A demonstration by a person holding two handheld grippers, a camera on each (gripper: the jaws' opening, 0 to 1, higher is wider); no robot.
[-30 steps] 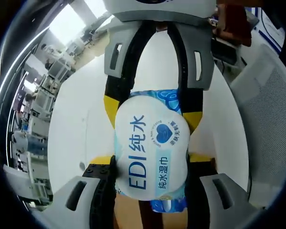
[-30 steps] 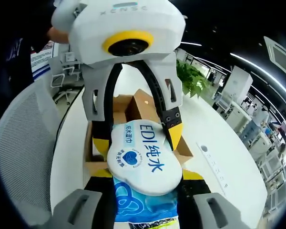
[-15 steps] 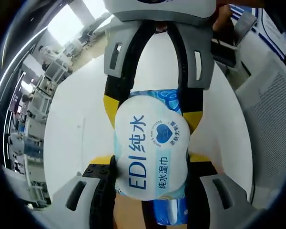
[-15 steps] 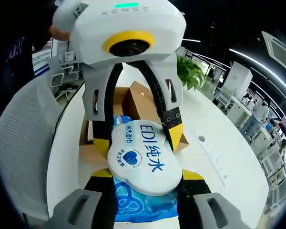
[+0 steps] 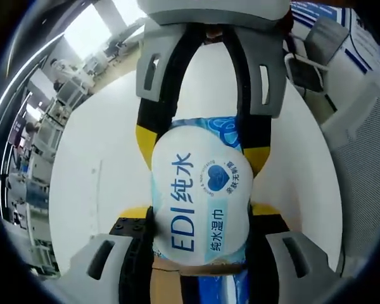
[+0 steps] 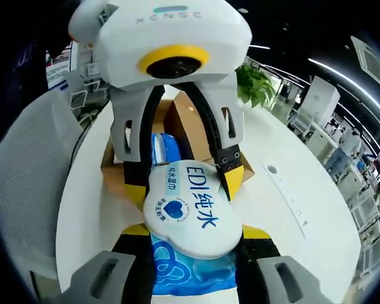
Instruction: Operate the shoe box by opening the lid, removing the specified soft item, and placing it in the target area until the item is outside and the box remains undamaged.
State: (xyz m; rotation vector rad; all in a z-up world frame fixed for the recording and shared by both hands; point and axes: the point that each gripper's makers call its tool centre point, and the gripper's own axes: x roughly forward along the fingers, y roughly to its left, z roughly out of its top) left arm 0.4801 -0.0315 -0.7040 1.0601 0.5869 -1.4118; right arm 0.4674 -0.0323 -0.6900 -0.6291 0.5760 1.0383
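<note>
Both grippers pinch the same thing: a soft blue-and-white pack of wet wipes with a white oval lid label (image 5: 199, 202), held in the air between them. In the left gripper view the left gripper (image 5: 199, 218) has its yellow-tipped jaws pressed against the near end of the pack, and the right gripper (image 5: 202, 136) comes down from the top of that view and clamps the far end. In the right gripper view the pack (image 6: 190, 206) sits the other way round, with the right gripper (image 6: 193, 235) nipping it from below and the left gripper (image 6: 177, 174) from above. Behind it stands the open brown cardboard shoe box (image 6: 187, 126) on the white round table (image 6: 272, 209), with a second blue pack (image 6: 163, 149) showing inside, and a green potted plant (image 6: 253, 88) beyond. The pack looks clear of the box, so the step in hand is likely the carry to the target area. To do it well, both grips should stay light and move together, since pulling apart could stretch or tear the soft wrap, and the pack should come down on bare tabletop well apart from the box. Compared with a second ago, the grip on the pack is unchanged, but the background has swung round and the second pack has come into sight in the box.
</note>
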